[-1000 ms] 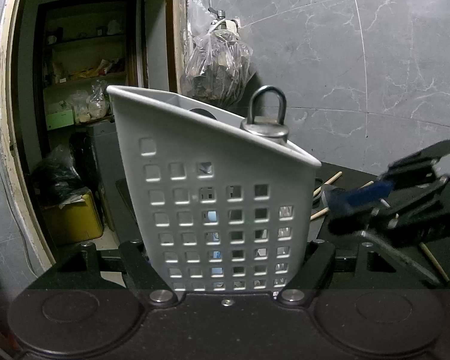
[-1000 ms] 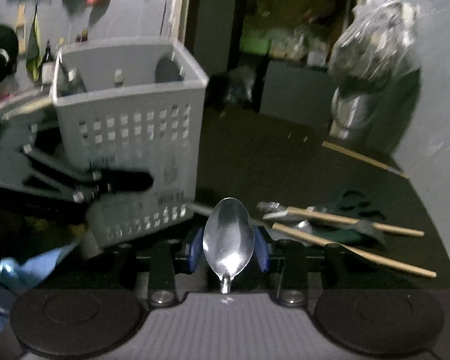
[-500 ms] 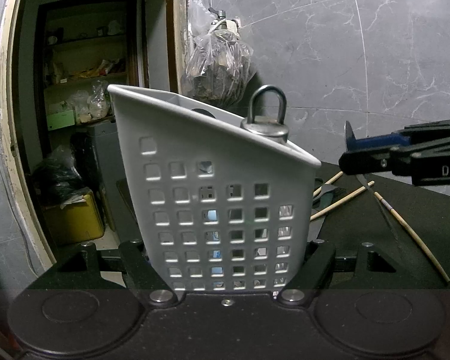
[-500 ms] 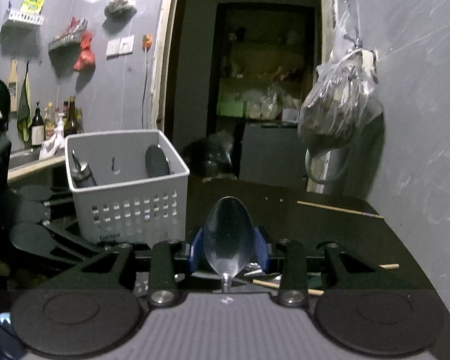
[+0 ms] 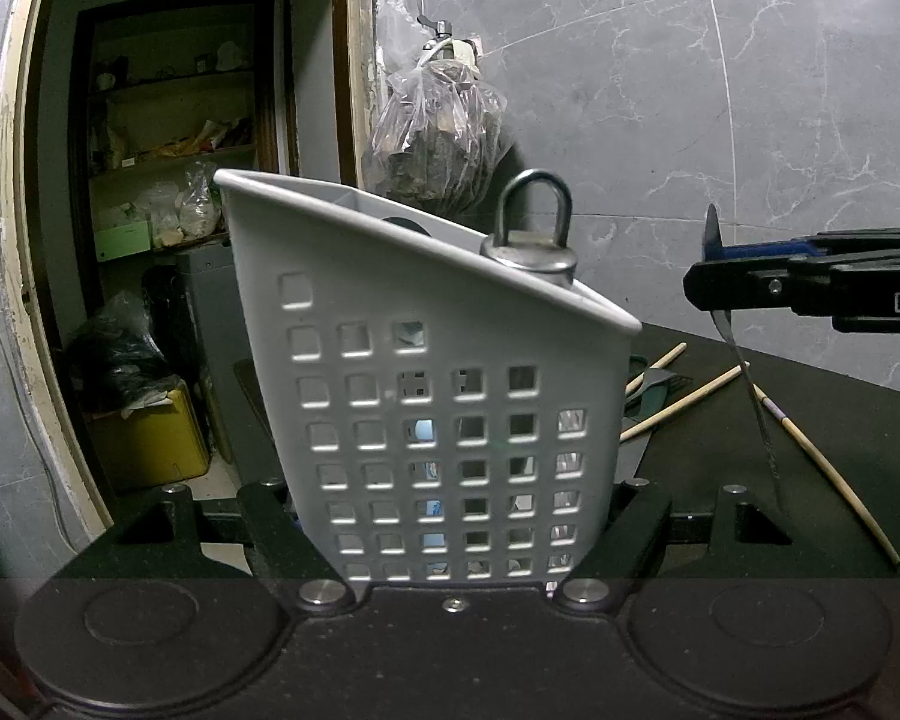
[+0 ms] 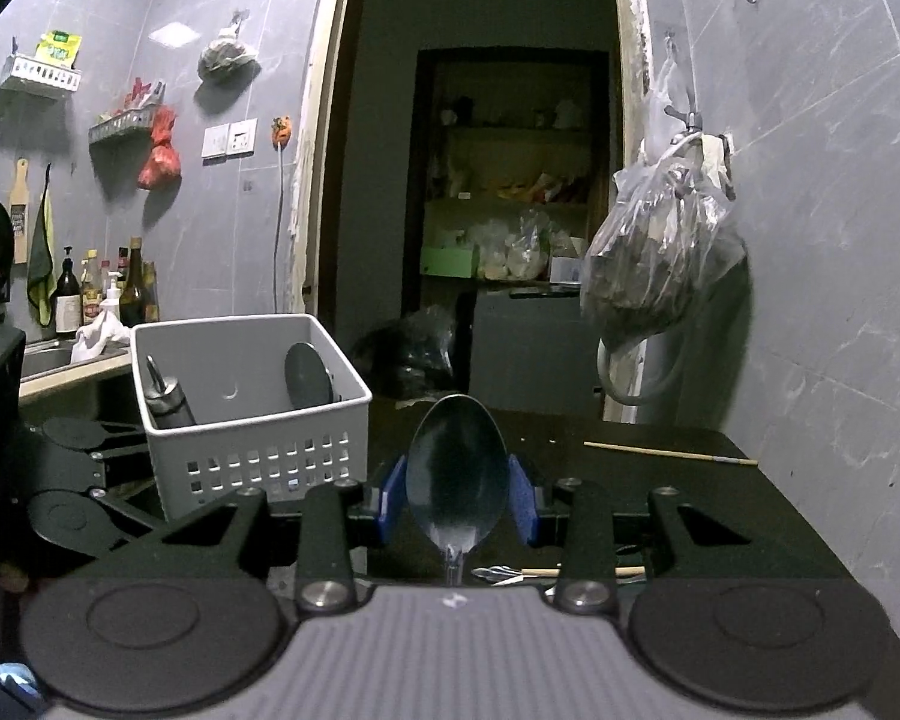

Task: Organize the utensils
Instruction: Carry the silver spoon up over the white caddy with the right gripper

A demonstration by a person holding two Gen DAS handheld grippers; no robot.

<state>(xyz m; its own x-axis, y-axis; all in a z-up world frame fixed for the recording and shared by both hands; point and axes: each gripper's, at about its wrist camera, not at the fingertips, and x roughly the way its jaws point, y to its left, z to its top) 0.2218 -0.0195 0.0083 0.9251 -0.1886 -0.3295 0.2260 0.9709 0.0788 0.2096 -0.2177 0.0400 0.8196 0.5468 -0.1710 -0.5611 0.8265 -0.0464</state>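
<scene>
A home kitchen. Grey tiled walls (image 6: 822,240) carry small wire racks (image 6: 39,75), bottles (image 6: 69,294) stand by a sink counter (image 6: 60,360), and a doorway opens onto cluttered pantry shelves (image 6: 504,198).

My left claw (image 5: 456,534) has the basket (image 5: 426,396) centre frame; my right claw (image 6: 457,495), spoon (image 6: 457,468) between its pads, sits right of it, chopsticks (image 5: 684,399) on the counter (image 5: 840,420) behind.

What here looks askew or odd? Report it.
The basket is tilted, its rim slanting down to the right, clamped in the left gripper. The spoon sits bowl-up, clamped by the right gripper. Chopsticks lie scattered at angles on the table.
</scene>
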